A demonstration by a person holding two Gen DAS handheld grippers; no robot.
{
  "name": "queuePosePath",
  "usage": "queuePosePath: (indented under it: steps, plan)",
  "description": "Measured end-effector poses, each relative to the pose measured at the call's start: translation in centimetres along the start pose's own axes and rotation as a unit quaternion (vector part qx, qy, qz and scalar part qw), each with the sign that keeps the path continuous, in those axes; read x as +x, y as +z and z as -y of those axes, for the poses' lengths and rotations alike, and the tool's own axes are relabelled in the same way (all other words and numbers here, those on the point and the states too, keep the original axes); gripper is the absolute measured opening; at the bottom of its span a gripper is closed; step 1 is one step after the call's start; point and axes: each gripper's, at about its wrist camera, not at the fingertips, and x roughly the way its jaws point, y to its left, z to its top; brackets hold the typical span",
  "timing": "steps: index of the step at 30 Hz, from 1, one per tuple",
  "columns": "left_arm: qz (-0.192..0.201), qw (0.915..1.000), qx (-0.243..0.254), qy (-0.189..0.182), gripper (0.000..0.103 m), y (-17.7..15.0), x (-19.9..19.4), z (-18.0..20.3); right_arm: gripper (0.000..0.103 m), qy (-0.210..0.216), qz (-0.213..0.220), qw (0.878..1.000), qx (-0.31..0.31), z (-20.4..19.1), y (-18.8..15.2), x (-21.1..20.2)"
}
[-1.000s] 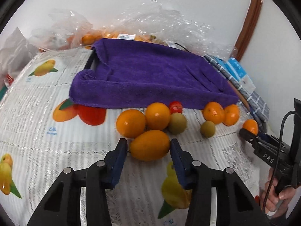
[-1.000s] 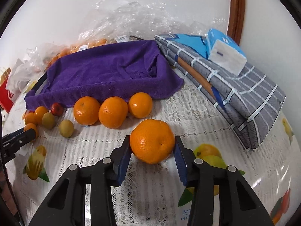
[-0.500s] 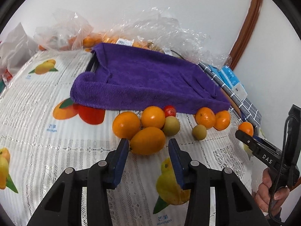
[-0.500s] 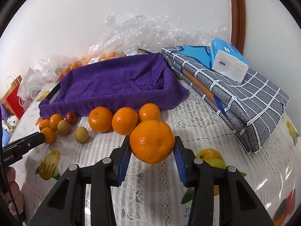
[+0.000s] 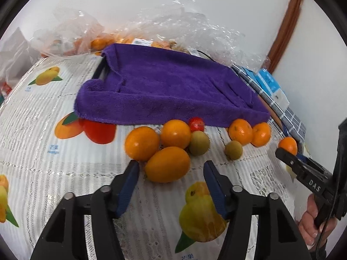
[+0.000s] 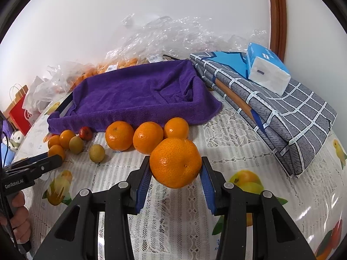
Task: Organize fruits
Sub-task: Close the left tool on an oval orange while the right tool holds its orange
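Note:
My left gripper point(image 5: 171, 173) is open, its blue pads apart from an oval orange fruit point(image 5: 167, 164) that rests on the tablecloth between them. Behind it lie two round oranges point(image 5: 142, 143), a small red fruit point(image 5: 197, 124) and two green-brown fruits point(image 5: 199, 143). My right gripper point(image 6: 175, 171) is shut on a large mandarin point(image 6: 175, 163), held above the table. Three mandarins point(image 6: 148, 137) sit in a row in front of a purple towel-lined tray point(image 6: 138, 93). The right gripper also shows in the left wrist view point(image 5: 290, 155).
Plastic bags of oranges point(image 5: 97, 41) lie behind the tray. A folded grey checked cloth point(image 6: 282, 108) with a tissue pack point(image 6: 267, 71) lies to the right. A red paper bag point(image 6: 19, 108) stands far left. The left gripper shows in the right wrist view point(image 6: 43, 162).
My left gripper has opened and let go of the oval orange fruit, which now rests on the cloth. My right gripper has lifted the mandarin higher off the table.

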Motion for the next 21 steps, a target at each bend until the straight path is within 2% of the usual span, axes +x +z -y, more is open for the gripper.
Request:
queuePosePath:
  steps: [1, 3, 9, 16, 21]
  plan:
    - [0.001, 1.0, -0.005, 0.0, 0.044, 0.1, 0.0, -0.2, 0.044, -0.001, 0.001, 1.0, -0.001, 0.0, 0.0, 0.0]
    - [0.002, 0.9998, -0.016, -0.012, 0.04, 0.1, 0.0, -0.7, 0.044, -0.002, 0.002, 1.0, -0.001, 0.0, 0.0, 0.0]
    - [0.027, 0.999, -0.019, -0.031, 0.04, -0.2, -1.1, -0.9, 0.044, 0.0, 0.003, 1.0, 0.002, 0.2, -0.1, -0.1]
    - [0.053, 0.9978, -0.016, -0.036, 0.04, -0.3, -2.1, -0.8, 0.044, 0.015, 0.025, 0.999, 0.011, 0.6, -0.2, -1.0]
    - [0.057, 0.9978, -0.019, -0.03, 0.04, -0.3, -2.3, -0.9, 0.044, 0.014, 0.032, 0.999, 0.011, 0.5, -0.1, -1.2]
